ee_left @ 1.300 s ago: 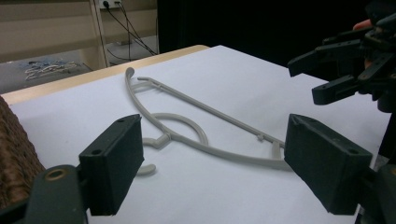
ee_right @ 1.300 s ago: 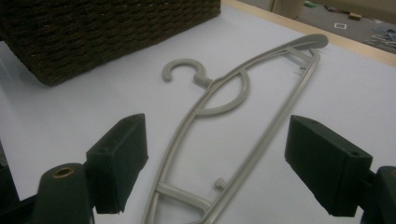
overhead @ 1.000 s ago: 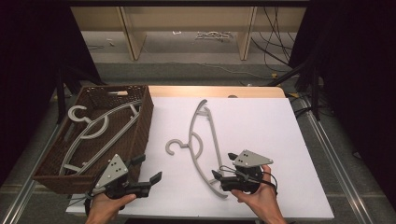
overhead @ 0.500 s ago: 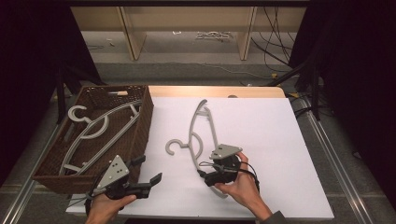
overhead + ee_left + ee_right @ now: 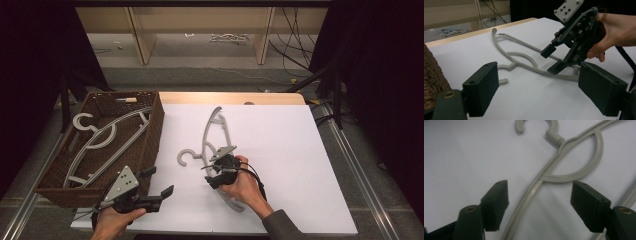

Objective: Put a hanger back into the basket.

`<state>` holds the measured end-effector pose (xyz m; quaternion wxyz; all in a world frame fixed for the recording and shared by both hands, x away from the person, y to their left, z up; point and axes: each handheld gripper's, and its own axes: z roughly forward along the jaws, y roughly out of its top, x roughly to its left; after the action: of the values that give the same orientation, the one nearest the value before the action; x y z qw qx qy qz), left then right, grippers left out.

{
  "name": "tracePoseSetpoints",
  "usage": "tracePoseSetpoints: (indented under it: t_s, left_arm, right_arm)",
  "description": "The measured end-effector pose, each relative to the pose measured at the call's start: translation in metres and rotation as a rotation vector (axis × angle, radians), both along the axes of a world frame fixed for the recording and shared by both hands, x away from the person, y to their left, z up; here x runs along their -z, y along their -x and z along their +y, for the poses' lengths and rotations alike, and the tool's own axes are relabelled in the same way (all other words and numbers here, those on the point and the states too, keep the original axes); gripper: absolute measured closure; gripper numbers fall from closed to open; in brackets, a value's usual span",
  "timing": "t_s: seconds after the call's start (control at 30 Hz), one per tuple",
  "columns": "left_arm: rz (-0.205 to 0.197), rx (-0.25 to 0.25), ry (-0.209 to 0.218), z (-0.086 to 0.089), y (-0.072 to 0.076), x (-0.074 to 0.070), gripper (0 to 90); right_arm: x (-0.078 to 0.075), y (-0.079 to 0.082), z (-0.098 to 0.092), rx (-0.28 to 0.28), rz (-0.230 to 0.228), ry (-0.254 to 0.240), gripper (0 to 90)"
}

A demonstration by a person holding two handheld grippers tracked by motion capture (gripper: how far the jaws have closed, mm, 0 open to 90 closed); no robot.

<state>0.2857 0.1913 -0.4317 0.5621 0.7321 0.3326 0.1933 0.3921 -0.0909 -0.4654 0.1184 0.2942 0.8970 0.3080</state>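
Observation:
A grey plastic hanger [image 5: 212, 145] lies flat on the white table top [image 5: 280, 145], hook [image 5: 184, 157] pointing left. My right gripper [image 5: 212, 172] hovers open just over its shoulder bar, the jaws straddling the bar [image 5: 534, 192] without touching it; the hook neck [image 5: 555, 137] lies ahead. My left gripper [image 5: 157, 182] is open and empty near the table's front left edge, aimed at the hanger [image 5: 524, 56] and at the right gripper [image 5: 555, 58] held by a hand. A second grey hanger [image 5: 107, 142] lies inside the brown wicker basket [image 5: 150, 135].
The basket stands along the left side of the table; its woven wall [image 5: 432, 80] is close beside my left gripper. A cable [image 5: 255, 175] trails from the right gripper over the hand. Wooden shelving legs [image 5: 140, 42] and floor cables [image 5: 295, 40] lie beyond the far edge.
My right gripper has moved left and forward along the hanger, from its lower end up toward the neck area. The left gripper and both hangers have stayed put.

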Motion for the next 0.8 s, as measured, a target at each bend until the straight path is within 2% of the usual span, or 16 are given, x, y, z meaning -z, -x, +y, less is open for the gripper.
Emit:
tracePoseSetpoints:
  t_s: [0.1,0.13,0.2,0.3,0.47,0.57,0.67,0.8]
  left_arm:
    - [0.006,-0.005,-0.012,0.000,0.000,0.000,16.9]
    - [-0.002,0.000,-0.018,0.001,0.000,0.000,16.9]
    - [0.005,-0.003,-0.011,0.000,0.000,0.000,16.9]
    - [-0.007,0.009,-0.014,0.000,-0.001,0.000,16.9]
    - [0.001,0.003,-0.004,0.000,0.000,0.000,17.0]
    - [-0.006,0.006,-0.025,0.001,0.000,0.000,17.0]
    - [0.000,0.009,-0.023,0.000,0.000,0.000,17.0]
    - [-0.004,0.009,-0.028,0.000,0.000,0.000,17.0]
  right_arm:
    - [0.002,-0.004,0.002,0.001,0.023,0.017,35.9]
    - [0.002,-0.006,0.002,-0.002,0.046,0.028,36.4]
    - [0.005,-0.007,0.004,-0.005,0.060,0.038,38.9]
    - [0.007,-0.008,0.006,-0.009,0.094,0.053,42.1]
    - [0.009,-0.014,0.009,-0.003,0.109,0.065,47.4]
    - [0.008,-0.015,0.010,-0.003,0.118,0.072,49.1]
    - [0.007,-0.016,0.015,-0.018,0.130,0.107,52.1]
    - [0.005,-0.019,0.018,-0.006,0.161,0.137,55.3]
